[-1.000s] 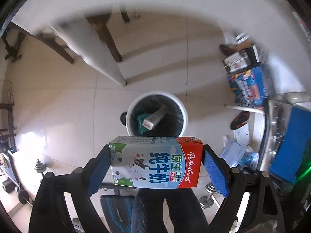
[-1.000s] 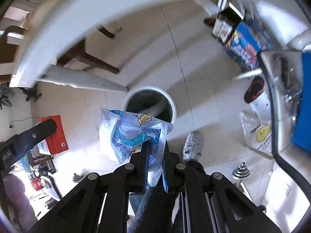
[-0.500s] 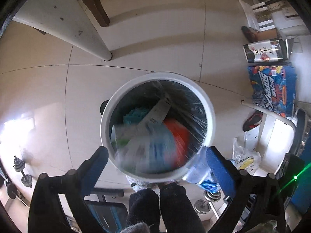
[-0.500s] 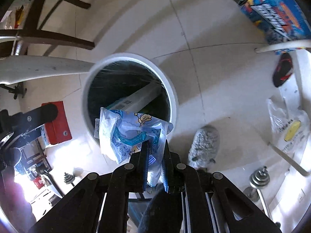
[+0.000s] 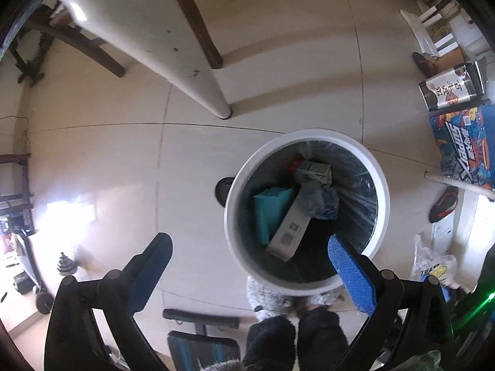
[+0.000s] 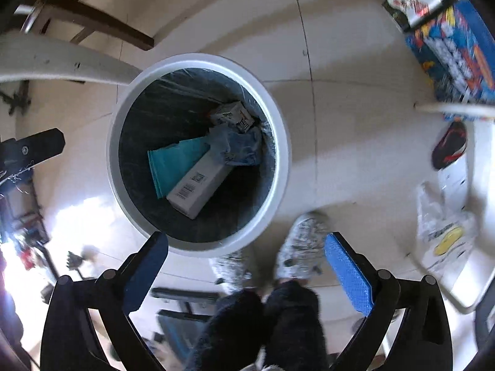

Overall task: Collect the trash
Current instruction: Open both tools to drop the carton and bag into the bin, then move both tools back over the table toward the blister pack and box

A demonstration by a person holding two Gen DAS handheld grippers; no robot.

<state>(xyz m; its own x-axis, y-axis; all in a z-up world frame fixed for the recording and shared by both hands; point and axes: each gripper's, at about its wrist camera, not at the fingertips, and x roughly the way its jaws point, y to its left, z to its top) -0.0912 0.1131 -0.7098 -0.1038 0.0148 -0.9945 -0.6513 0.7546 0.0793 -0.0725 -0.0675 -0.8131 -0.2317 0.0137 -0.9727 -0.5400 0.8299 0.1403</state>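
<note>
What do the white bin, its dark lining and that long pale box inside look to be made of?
Bin: smooth white plastic, probably; even matte rim. Lining: thin plastic film; glossy wrinkles catch light. Long box: printed cardboard, it seems; flat faces, sharp edges, barcode.

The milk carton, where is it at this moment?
The milk carton lies inside the white bin, at its far side in both views, just beyond the crumpled blue wrapper and the long white box.
</note>
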